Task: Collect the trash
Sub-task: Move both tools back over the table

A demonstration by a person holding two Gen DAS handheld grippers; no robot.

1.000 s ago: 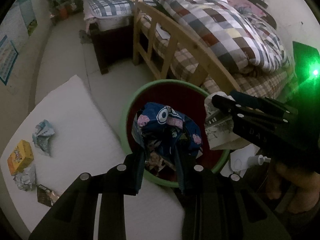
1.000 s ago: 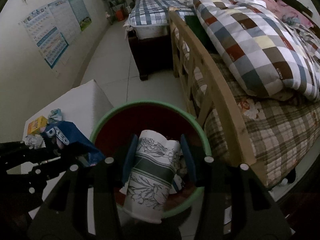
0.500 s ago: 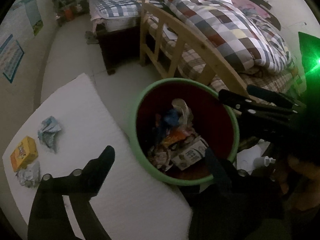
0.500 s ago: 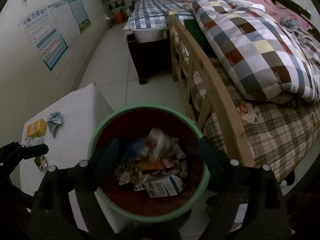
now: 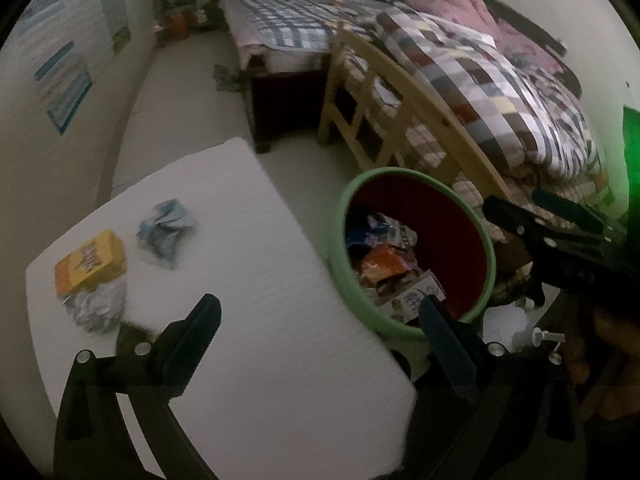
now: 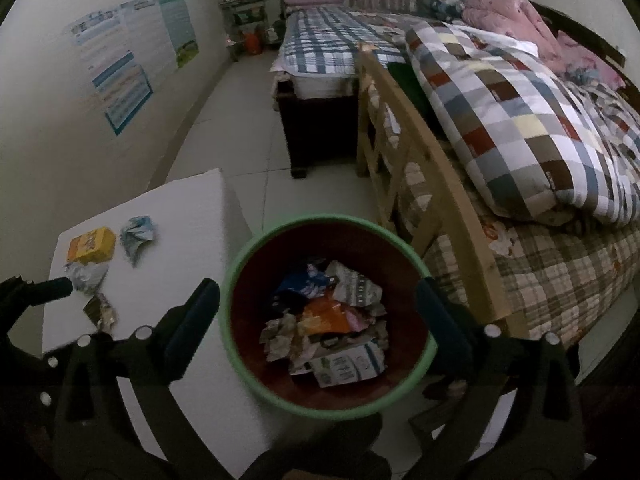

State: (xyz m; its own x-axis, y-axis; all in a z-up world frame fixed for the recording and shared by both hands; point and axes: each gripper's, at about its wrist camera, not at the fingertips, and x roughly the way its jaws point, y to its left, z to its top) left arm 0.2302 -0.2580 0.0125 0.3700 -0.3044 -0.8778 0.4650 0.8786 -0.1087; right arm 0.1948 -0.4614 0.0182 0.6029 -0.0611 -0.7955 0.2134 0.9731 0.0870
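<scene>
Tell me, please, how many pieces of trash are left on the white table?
4: a yellow box at the far left, blue paper right of it, a silver wad nearer, and a dark wrapper nearest. None seems hidden.

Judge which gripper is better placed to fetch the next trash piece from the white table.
Left gripper: open, over the white table near the yellow box; right gripper hangs over the bin.

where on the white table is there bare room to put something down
Bare room: the white table from the crumpled blue paper across to the edge by the green bin, and its near end. Crowded: the far left corner, with the yellow box, foil wad and small wrapper.
</scene>
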